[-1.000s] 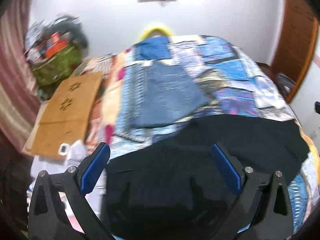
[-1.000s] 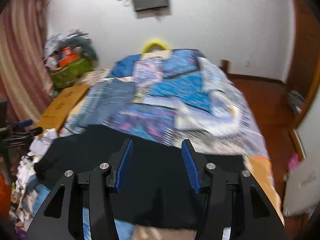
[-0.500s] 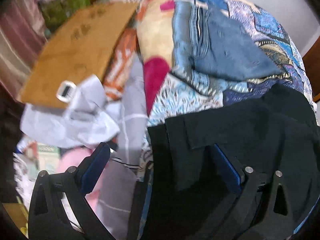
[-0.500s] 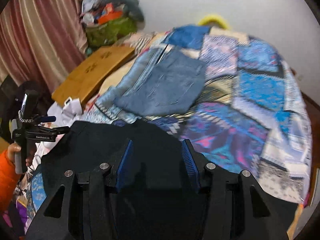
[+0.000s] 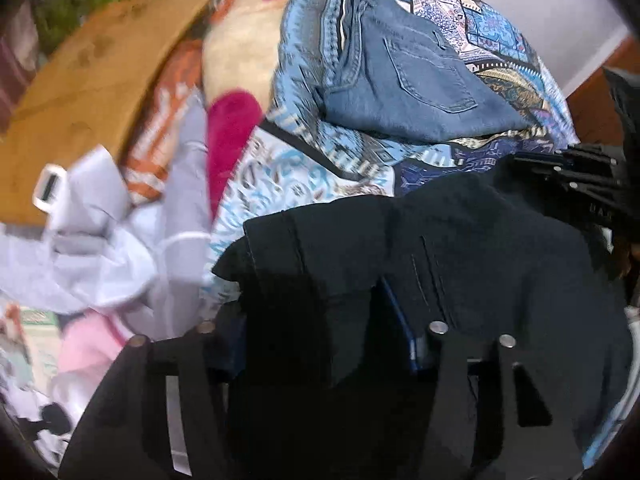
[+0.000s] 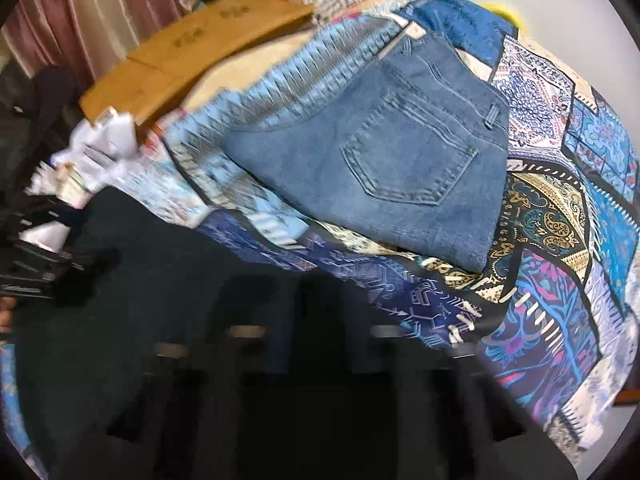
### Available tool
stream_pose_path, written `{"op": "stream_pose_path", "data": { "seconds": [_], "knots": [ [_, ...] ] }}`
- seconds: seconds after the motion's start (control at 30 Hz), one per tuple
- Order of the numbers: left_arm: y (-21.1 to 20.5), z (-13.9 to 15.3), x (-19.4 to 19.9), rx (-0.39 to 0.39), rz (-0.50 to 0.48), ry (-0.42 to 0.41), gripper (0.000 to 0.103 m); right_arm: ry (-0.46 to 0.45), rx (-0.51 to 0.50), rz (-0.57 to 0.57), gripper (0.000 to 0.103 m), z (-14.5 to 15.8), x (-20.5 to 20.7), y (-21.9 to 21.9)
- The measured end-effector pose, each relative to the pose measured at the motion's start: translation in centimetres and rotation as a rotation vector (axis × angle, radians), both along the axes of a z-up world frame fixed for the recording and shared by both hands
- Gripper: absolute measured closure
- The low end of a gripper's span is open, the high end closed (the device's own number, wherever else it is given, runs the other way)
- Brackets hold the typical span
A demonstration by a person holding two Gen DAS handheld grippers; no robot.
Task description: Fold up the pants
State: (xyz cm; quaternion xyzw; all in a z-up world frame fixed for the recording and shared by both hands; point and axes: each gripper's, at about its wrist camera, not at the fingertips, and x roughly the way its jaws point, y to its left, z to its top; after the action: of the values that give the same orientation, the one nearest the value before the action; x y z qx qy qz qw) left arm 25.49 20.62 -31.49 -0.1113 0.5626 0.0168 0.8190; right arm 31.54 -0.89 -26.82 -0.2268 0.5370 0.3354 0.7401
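Black pants (image 5: 460, 248) lie on the patterned bedspread; they also fill the lower left of the right wrist view (image 6: 160, 320). My left gripper (image 5: 316, 320) has its blue-padded fingers (image 5: 404, 336) closed in around a bunched fold of the black pants near their left edge. My right gripper (image 6: 304, 320) is down on the same black cloth; its fingers are dark and blurred, so their state is unclear. The right gripper also shows at the right of the left wrist view (image 5: 580, 176). Folded blue jeans (image 6: 380, 152) lie farther up the bed.
A wooden board (image 5: 92, 80) lies left of the bed. White and pink clothes (image 5: 100, 260) are heaped at the bed's left edge. The patterned blue bedspread (image 6: 560, 240) extends right. Curtains (image 6: 80, 12) hang at far left.
Both grippers have dropped closer to the black pants. The left gripper's fingers have closed from wide open onto a fold of the cloth. The right gripper has swung left.
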Motion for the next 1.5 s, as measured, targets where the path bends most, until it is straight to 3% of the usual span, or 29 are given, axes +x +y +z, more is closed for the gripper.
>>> {"op": "stream_pose_path", "data": {
  "seconds": [0.03, 0.2, 0.33, 0.47, 0.53, 0.67, 0.83, 0.97, 1.17, 1.5],
  "knots": [
    [-0.4, 0.2, -0.3, 0.055, -0.009, -0.016, 0.048, -0.005, 0.000, -0.003, 0.093, -0.2, -0.1, -0.2],
    [0.2, 0.1, -1.0, 0.184, 0.020, -0.026, 0.049, -0.021, -0.004, -0.026, 0.095, -0.4, 0.1, -0.3],
    [1.9, 0.4, -1.7, 0.155, 0.060, 0.001, 0.048, -0.076, -0.020, -0.045, 0.095, 0.6, -0.4, 0.0],
    [2.8, 2.2, -2.9, 0.153, 0.097, 0.014, 0.045, -0.107, 0.060, -0.120, 0.093, 4.1, -1.3, -1.8],
    [2.6, 3.8, -4.1, 0.178, 0.094, -0.025, 0.035, -0.122, 0.095, -0.126, 0.092, 6.0, -2.3, -2.7],
    [1.9, 6.9, -6.7, 0.223, 0.070, -0.112, 0.021, -0.187, 0.164, -0.119, 0.067, 9.9, -5.9, -4.8],
    [-0.2, 9.2, -10.1, 0.300, -0.007, -0.180, 0.020, -0.179, 0.234, -0.113, 0.063, 12.0, -10.8, -6.6],
    [-1.1, 9.2, -12.3, 0.295, -0.050, -0.182, 0.019, -0.156, 0.258, -0.101, 0.059, 11.7, -14.4, -7.2],
    [-2.6, 6.7, -14.0, 0.326, -0.126, -0.123, 0.019, -0.126, 0.219, -0.056, 0.056, 9.8, -18.7, -6.6],
    [-5.2, 4.4, -12.6, 0.385, -0.229, -0.111, 0.015, -0.128, 0.102, 0.046, 0.052, 7.1, -19.1, -3.1]
  ]
}}
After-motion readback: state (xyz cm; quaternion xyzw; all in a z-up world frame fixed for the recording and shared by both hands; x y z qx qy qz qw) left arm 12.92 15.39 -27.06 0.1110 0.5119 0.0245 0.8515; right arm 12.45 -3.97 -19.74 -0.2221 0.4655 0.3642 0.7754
